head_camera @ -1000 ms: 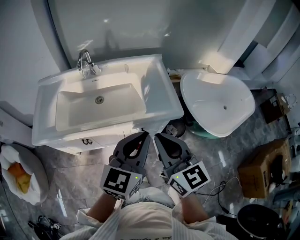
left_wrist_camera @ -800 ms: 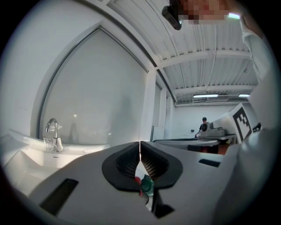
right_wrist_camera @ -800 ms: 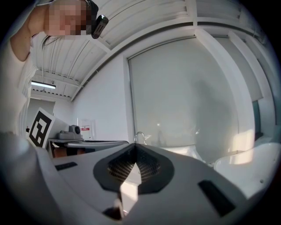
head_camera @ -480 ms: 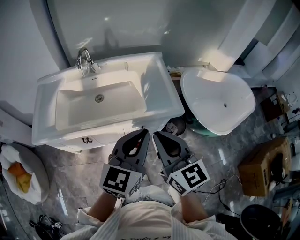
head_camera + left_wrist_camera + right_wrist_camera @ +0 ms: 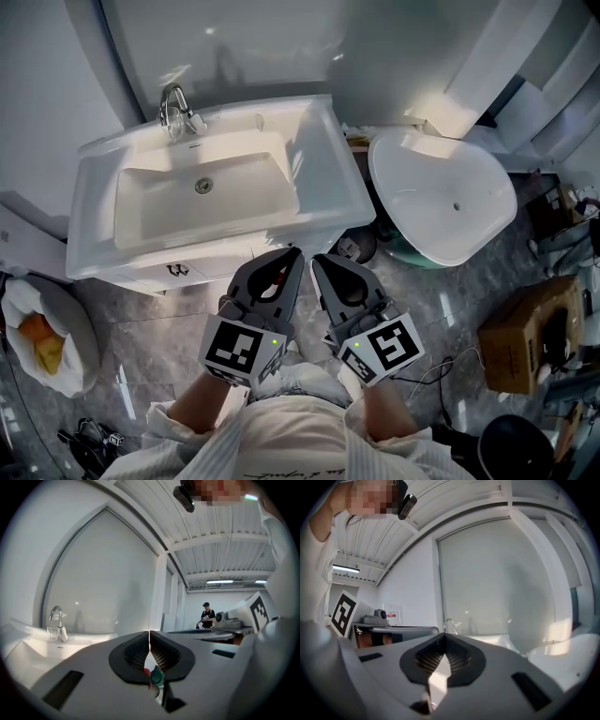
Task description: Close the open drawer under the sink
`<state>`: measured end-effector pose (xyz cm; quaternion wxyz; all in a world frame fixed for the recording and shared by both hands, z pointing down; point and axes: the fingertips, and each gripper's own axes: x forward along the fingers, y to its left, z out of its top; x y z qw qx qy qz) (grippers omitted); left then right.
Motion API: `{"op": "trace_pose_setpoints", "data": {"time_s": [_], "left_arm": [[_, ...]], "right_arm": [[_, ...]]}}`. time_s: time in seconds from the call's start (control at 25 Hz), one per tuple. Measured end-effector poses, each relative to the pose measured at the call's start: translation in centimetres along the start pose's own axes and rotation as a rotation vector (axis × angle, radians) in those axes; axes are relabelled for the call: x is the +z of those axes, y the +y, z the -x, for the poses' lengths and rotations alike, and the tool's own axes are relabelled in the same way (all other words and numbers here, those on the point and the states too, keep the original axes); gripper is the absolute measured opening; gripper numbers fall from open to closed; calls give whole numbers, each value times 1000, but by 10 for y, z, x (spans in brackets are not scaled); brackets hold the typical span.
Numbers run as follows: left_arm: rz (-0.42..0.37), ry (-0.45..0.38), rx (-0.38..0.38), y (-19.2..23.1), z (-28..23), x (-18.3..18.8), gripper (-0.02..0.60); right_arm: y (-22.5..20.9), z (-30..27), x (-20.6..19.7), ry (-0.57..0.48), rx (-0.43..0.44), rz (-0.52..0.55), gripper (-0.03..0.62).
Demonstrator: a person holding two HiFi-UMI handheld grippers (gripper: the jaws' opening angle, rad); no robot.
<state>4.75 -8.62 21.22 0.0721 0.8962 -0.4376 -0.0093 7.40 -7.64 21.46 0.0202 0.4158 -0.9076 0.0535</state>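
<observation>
The left gripper (image 5: 292, 253) and right gripper (image 5: 318, 260) hover with jaws together and empty, near the drawer (image 5: 211, 263) jutting below the sink (image 5: 330, 178); best to press shut tips squarely against its front, pushing straight in.

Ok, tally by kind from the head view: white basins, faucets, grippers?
White basins: 2, sink and tub
Faucet: 1
Grippers: 2, left gripper and right gripper
Total: 5
</observation>
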Motion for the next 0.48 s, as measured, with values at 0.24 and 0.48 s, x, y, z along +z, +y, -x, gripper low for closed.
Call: {"op": "trace_pose_setpoints", "data": {"time_s": [0.24, 0.48], "left_arm": [[-38, 32, -20, 6, 1, 7, 17], [-70, 9, -112, -11, -12, 21, 17]], "right_arm": [[0, 4, 1, 2, 13, 1, 9], [-19, 16, 20, -17, -28, 66, 9]]}}
